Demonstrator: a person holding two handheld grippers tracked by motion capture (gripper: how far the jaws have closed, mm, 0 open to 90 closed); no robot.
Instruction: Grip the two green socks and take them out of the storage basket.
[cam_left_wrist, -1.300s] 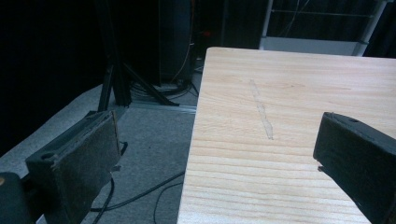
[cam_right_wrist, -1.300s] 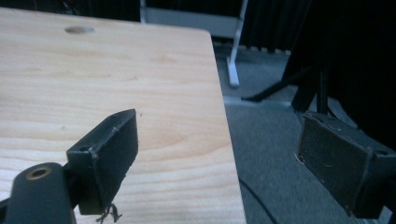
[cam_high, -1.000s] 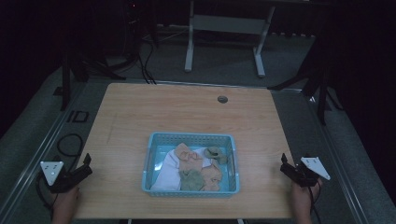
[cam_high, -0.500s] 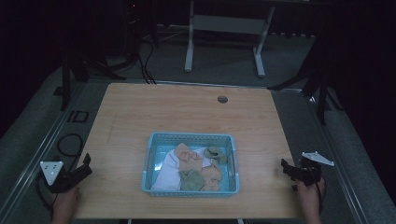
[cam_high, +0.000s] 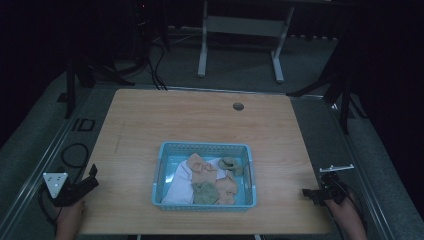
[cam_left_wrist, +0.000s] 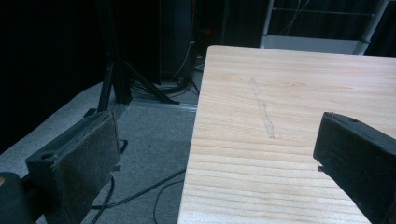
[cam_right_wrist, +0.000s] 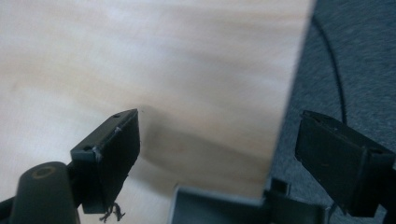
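My left gripper (cam_high: 89, 179), jaws apart, straddles the table's (cam_high: 200, 120) edge at 8 o'clock. My right gripper (cam_high: 312, 192), jaws apart, straddles the edge at 4 o'clock. Pale wood top, grommet hole (cam_high: 238, 106) at 12. Blue basket (cam_high: 161, 170) of cloths (cam_high: 205, 172) near centre. Grey carpet, dark room. "ID" (cam_high: 82, 124) on the floor at 9.

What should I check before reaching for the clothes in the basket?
1. Left gripper open, holding nothing: ok.
2. Right gripper open, holding nothing: ok.
3. Basket flat on the table, within its edges: ok.
4. Clothes all inside the basket: ok.
5. Table between each gripper and the basket bare: ok.
6. Which garment lies loose on top: cannot tell.
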